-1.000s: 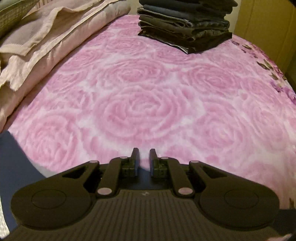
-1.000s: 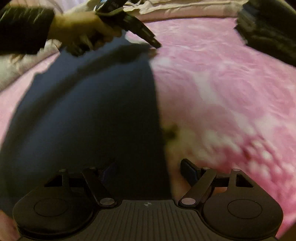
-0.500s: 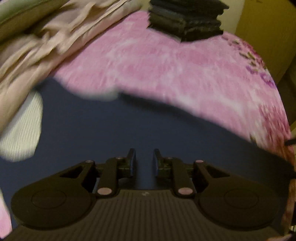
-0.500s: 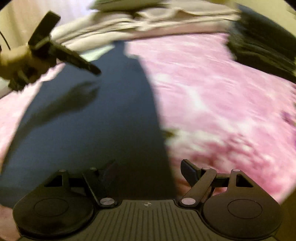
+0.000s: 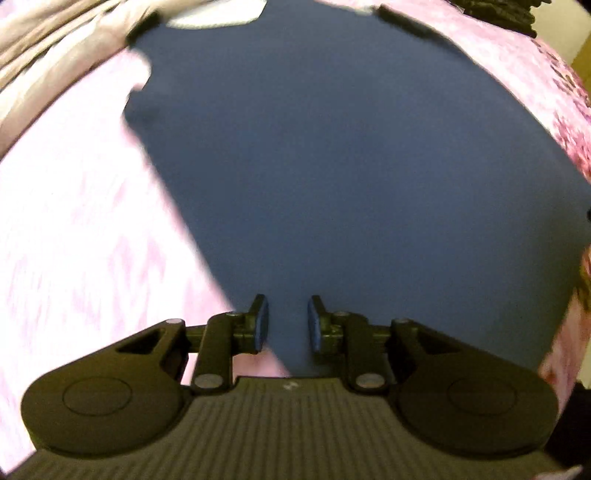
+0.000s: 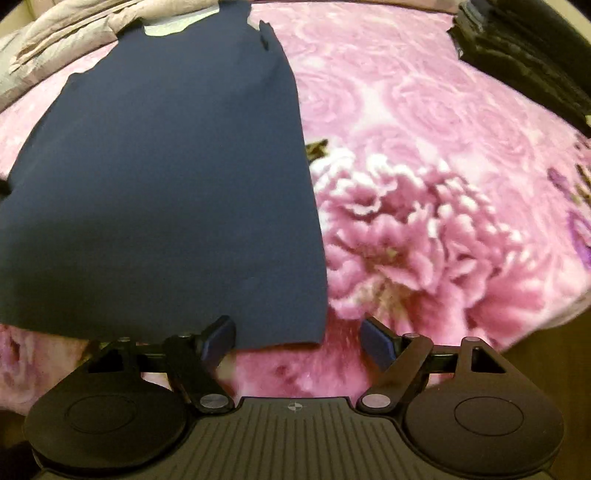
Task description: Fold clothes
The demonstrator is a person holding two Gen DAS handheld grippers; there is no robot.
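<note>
A navy blue garment (image 5: 332, 177) lies spread flat on the pink rose-patterned bed cover (image 5: 74, 229). It also shows in the right wrist view (image 6: 166, 184), filling the left half. My left gripper (image 5: 284, 321) is open with a narrow gap, low over the garment's near left edge, with cloth between the fingers. My right gripper (image 6: 299, 338) is wide open just at the garment's near right corner, holding nothing.
A stack of folded dark clothes (image 6: 528, 62) sits at the far right of the bed and shows at the top right of the left wrist view (image 5: 498, 14). Beige bedding (image 6: 74, 44) is heaped along the far left. The bed cover (image 6: 443, 184) drops off at the right.
Both grippers have pulled back from the far end to the garment's near hem. The left gripper's jaws have opened a little. The garment now lies flat.
</note>
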